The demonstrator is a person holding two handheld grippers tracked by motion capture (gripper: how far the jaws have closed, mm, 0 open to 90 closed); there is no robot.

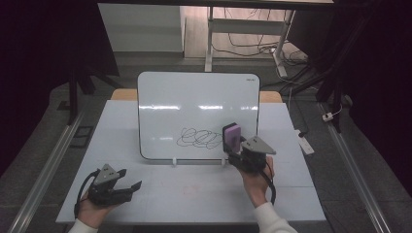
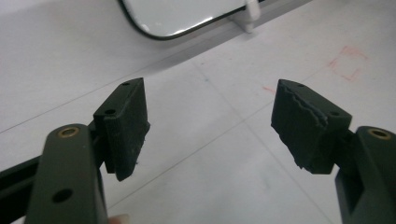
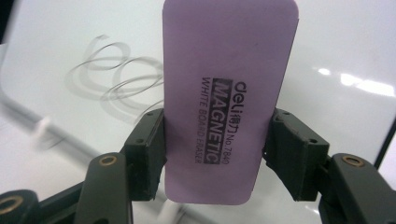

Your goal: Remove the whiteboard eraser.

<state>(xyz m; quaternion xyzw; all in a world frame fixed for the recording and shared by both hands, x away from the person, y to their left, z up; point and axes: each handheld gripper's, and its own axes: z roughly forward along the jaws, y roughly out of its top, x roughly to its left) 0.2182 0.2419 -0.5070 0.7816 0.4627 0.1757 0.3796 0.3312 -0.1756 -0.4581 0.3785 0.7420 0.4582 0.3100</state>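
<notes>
Eraser [image 3: 229, 102]: one, clamped in right tool [image 3: 217, 149]; whiteboard [image 1: 194, 104]: one.

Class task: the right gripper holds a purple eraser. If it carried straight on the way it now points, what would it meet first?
Most likely the whiteboard: the right gripper aims the eraser at its face, beside the black scribble. How much gap remains is unclear.

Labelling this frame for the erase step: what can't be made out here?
- Eraser felt face: turned away from the right gripper camera, and too small in the high view.
- Gap between eraser and whiteboard: no view settles whether they touch.
- Scribble: right end hidden behind the eraser in the high view; blurred in the right gripper view.
- Red marks on the table: too faint to read, left gripper view.
</notes>
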